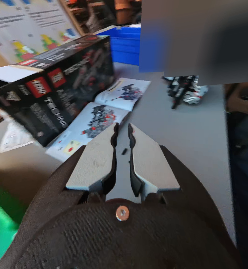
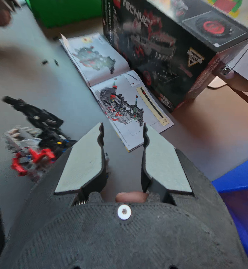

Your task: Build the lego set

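Hovering over the counter point(image 1: 178, 145), the left gripper point(image 1: 123, 126) is seen nearly closed, a narrow gap left, nothing held; a small black pin point(image 1: 124, 151) lies on the counter below its fingers. The right gripper point(image 2: 123, 128) is held wide open and empty. The part-built model point(image 2: 35, 138) sits on the counter left of it, beside the open manual point(image 2: 113, 87) and the box point(image 2: 164, 51). The model is judged light, stiff yet loosely joined: its black frame should be gripped, not the toothed trim. The pin is tiny and apt to slip.
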